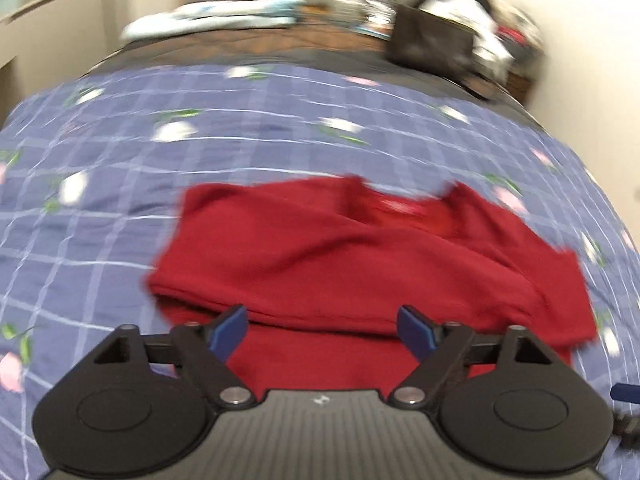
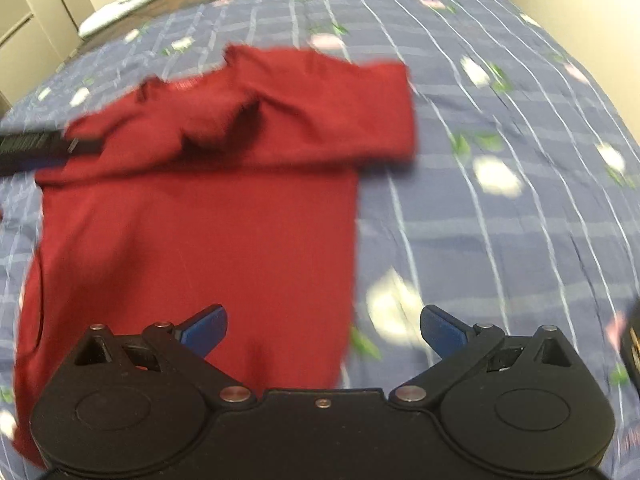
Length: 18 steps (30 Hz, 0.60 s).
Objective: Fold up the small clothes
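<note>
Red shirt (image 2: 200, 216) part-folded on blue checked bedspread (image 2: 500, 216). Left gripper (image 1: 322, 330) and right gripper (image 2: 322, 328) both angled down over it, jaws apart, nothing held.

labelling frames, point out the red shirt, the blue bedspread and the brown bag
red shirt (image 2: 200, 240): right wrist view, flat body panel
blue bedspread (image 2: 500, 220): right wrist view, bare checked area
brown bag (image 1: 432, 42): left wrist view, front side
</note>
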Available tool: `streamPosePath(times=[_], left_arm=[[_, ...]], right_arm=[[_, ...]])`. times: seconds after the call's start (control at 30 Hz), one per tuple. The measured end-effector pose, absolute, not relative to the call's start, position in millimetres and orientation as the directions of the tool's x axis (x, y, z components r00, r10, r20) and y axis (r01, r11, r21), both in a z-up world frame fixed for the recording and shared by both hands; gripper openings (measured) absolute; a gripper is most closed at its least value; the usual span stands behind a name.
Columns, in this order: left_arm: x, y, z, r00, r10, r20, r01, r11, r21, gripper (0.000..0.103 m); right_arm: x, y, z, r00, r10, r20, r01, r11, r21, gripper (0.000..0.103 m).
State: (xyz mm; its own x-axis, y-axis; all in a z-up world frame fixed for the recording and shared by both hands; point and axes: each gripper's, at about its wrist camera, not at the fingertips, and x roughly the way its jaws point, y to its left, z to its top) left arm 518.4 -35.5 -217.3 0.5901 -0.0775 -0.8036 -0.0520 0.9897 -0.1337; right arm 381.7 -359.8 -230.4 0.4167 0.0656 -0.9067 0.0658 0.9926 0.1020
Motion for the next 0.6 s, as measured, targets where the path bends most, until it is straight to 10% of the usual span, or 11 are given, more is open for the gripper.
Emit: streamPosePath(times=[0.37, 0.6], left_arm=[[581, 92, -249, 0.537, -0.065, -0.841, -0.387, 0.867, -0.315, 0.081], [588, 110, -270, 0.515, -0.157, -0.843, -0.372, 0.845, -0.384, 0.011]], right_arm=[[547, -348, -240, 0.495, 0.327, -0.805, 0.207, 0.855, 0.475, 0.092], [574, -322, -248, 0.446, 0.224, -0.867, 0.206, 0.917, 0.343, 0.017]])
